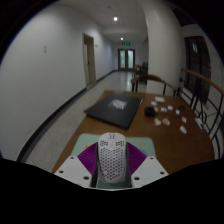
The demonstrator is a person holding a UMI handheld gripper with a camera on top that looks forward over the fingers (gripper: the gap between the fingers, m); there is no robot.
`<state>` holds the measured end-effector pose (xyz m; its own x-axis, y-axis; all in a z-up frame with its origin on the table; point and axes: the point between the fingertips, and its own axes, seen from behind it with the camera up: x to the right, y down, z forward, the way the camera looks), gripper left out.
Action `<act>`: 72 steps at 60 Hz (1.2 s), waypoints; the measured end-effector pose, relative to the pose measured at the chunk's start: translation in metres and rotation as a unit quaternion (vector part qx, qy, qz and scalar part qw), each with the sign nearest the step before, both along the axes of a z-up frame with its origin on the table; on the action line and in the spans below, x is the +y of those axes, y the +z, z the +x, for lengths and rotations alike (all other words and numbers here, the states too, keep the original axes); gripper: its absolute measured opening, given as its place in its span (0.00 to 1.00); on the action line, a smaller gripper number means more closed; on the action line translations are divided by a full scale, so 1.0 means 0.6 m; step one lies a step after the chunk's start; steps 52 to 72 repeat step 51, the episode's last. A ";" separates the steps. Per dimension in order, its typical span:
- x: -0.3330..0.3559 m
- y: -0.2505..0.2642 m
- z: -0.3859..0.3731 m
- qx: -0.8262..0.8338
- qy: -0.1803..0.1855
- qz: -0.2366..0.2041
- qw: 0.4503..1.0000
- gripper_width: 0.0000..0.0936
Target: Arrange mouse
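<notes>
A white mouse [111,156], rounded and perforated with a honeycomb shell, is held between the purple pads [88,158] of the gripper [111,170], both fingers pressed on it. Beyond, a wooden table [165,140] carries a flat dark mat [112,106] and scattered small white pieces [170,112].

No readable text, label, brand or number on any surface.

The gripper [111,170] had its purple pads [90,157] pressed on the white perforated mouse [111,156], near end of the wooden table [190,140]. Farther off lay a dark mat [115,105], small white pieces [167,112] scattered to its right.
</notes>
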<state>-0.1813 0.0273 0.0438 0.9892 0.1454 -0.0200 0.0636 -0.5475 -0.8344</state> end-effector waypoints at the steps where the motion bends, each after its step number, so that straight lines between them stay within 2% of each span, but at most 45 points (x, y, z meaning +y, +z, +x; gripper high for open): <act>1: -0.001 -0.017 -0.002 -0.002 -0.002 -0.011 1.000 0.42; 13: -0.008 -0.095 0.018 -0.020 -0.027 -0.049 0.998 0.42; 19: -0.005 -0.098 0.018 -0.015 -0.024 -0.050 0.998 0.50; 23: -0.005 -0.100 0.018 -0.029 -0.004 -0.053 0.998 0.55; 29: -0.036 -0.087 0.019 -0.032 0.045 -0.069 0.996 0.72; 36: -0.084 -0.031 0.043 -0.018 0.092 -0.047 0.995 0.85; 43: -0.153 0.031 0.112 -0.007 0.117 -0.021 0.993 0.88; 51: -0.206 0.067 0.203 0.017 0.117 0.000 0.993 0.88; 72: -0.206 0.067 0.203 0.017 0.117 0.000 0.993 0.88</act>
